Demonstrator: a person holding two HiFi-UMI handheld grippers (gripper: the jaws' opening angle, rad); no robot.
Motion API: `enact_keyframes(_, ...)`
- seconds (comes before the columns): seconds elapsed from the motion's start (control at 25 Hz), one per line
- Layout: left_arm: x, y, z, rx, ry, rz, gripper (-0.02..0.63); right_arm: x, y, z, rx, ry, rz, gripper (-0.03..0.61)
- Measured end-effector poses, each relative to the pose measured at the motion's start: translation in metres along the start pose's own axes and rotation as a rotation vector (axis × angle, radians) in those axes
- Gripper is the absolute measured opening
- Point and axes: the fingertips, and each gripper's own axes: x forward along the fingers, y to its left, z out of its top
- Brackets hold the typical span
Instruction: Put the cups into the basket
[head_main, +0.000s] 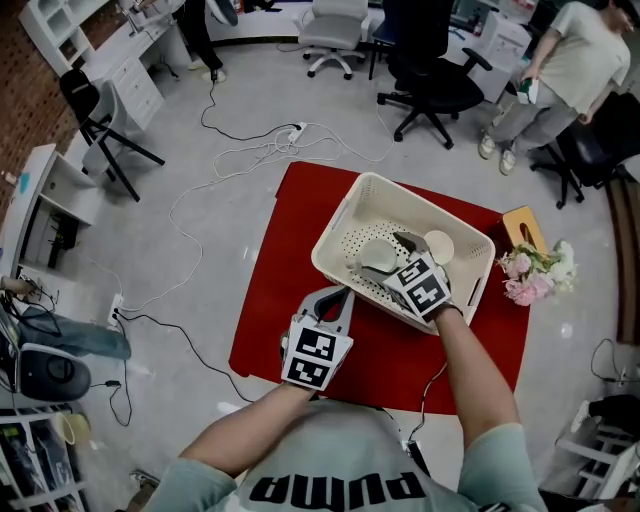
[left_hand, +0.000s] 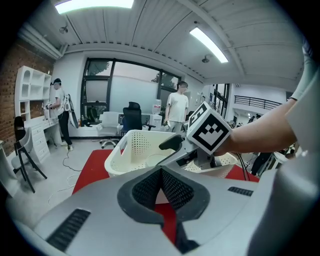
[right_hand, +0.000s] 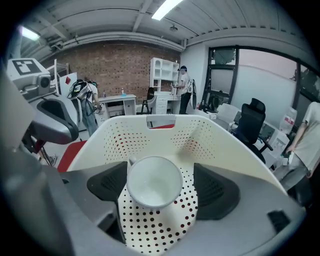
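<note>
One white perforated basket (head_main: 334, 262) stands on the far right part of the red mat (head_main: 280, 300) on the floor. Two white cups lie in it: one cup (right_hand: 154, 181) on the basket floor between the spread jaws of the right hand-held gripper (head_main: 400, 250), which are wide and not closed on it, and a second cup (head_main: 438, 245) beside it nearer the basket's right wall. The left hand-held gripper (left_hand: 161, 187) hangs over the mat just beside the basket's near wall, its jaws pressed together on nothing.
</note>
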Motion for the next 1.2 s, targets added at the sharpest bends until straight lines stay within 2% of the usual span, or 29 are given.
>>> enact_keyframes(0.28,-0.006,0.002,0.003,-0.007,-0.014,-0.026,0.003,-0.044,-0.008,0.039,0.078,-0.115,-0.114,0.393)
enact_keyframes(0.44,-0.01,0.004,0.003,-0.018,-0.021,-0.049,0.003,-0.073,0.004,0.052,0.119,-0.169,-0.176,0.392)
enact_keyframes(0.72,-0.018,-0.002,0.005,0.001,-0.045,-0.088,0.003,-0.11,0.037,0.046,0.221,-0.236,-0.252,0.385)
enact_keyframes(0.76,-0.02,-0.005,0.006,0.013,-0.052,-0.096,0.003,-0.115,0.041,0.043,0.237,-0.242,-0.276,0.366)
enact_keyframes(0.8,-0.022,-0.008,0.008,0.024,-0.059,-0.104,0.003,-0.12,0.045,0.039,0.25,-0.245,-0.306,0.319)
enact_keyframes(0.84,-0.025,-0.01,0.01,0.032,-0.066,-0.109,0.003,-0.124,0.049,0.036,0.262,-0.248,-0.338,0.223)
enact_keyframes(0.88,-0.027,-0.011,0.011,0.038,-0.071,-0.112,0.003,-0.128,0.052,0.032,0.279,-0.252,-0.366,0.162)
enact_keyframes(1.0,-0.032,-0.014,0.011,0.049,-0.079,-0.114,0.003,-0.138,0.064,0.018,0.346,-0.264,-0.421,0.061)
enact_keyframes(1.2,-0.042,-0.02,0.007,0.06,-0.09,-0.119,0.003,-0.146,0.093,-0.003,0.443,-0.27,-0.463,0.017)
